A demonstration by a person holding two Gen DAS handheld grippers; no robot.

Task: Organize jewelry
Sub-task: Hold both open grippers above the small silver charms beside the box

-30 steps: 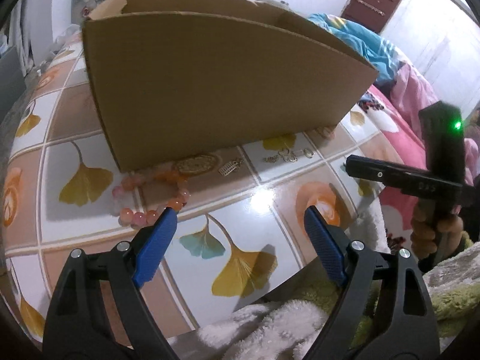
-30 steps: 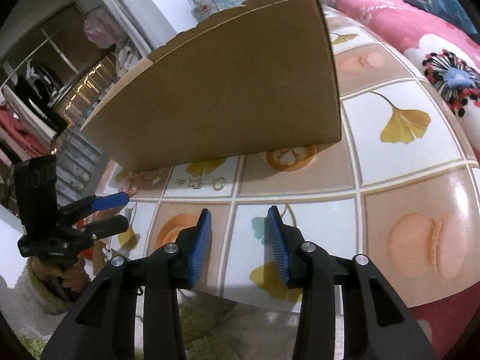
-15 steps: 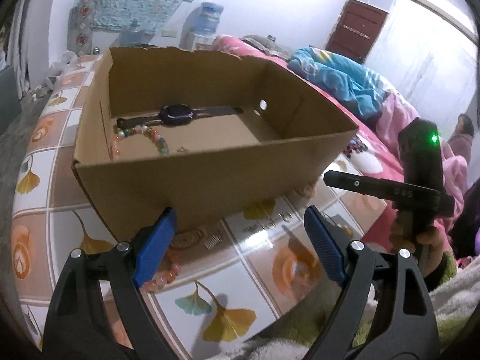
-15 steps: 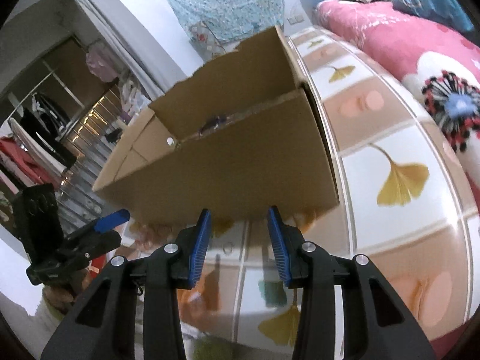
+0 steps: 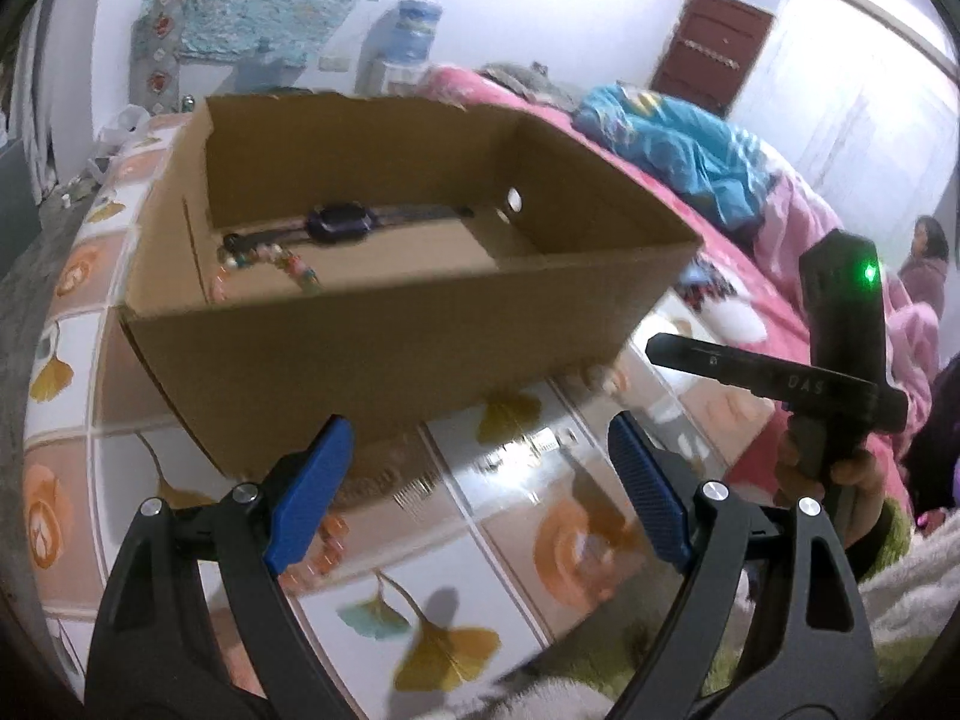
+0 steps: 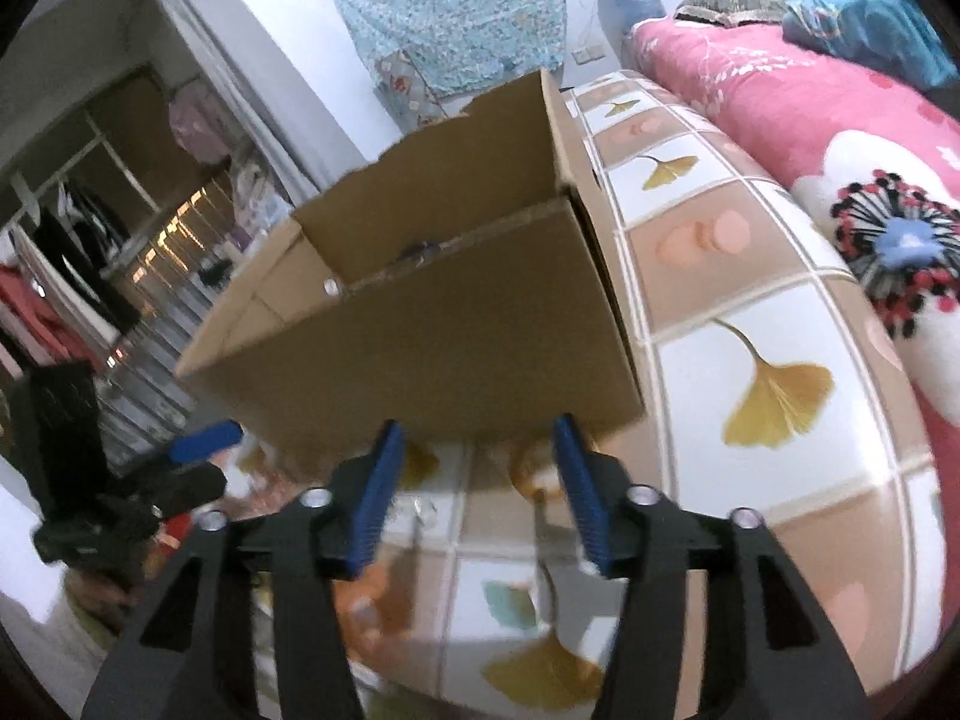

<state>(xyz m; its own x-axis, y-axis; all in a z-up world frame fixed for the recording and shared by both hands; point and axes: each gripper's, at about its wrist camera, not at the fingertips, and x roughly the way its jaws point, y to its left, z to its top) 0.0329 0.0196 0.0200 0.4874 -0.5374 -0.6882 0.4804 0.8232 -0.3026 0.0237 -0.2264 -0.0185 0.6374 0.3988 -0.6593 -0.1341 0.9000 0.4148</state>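
Note:
An open cardboard box stands on the tiled table. Inside lie a dark watch and a multicoloured bead bracelet. Loose jewelry lies on the table by the box's near wall: a pink bead bracelet, partly hidden by my left finger, and small metal pieces, blurred. My left gripper is open and empty, raised in front of the box. My right gripper is open and empty, facing the same box; it also shows in the left wrist view.
The table top has ginkgo-leaf tiles. A bed with pink bedding runs along the table's right side. A fluffy blanket lies at the near edge. A person sits at far right.
Both grippers have risen and tilted, so the box interior with the watch and bracelet now shows. The right gripper's jaws have opened wider.

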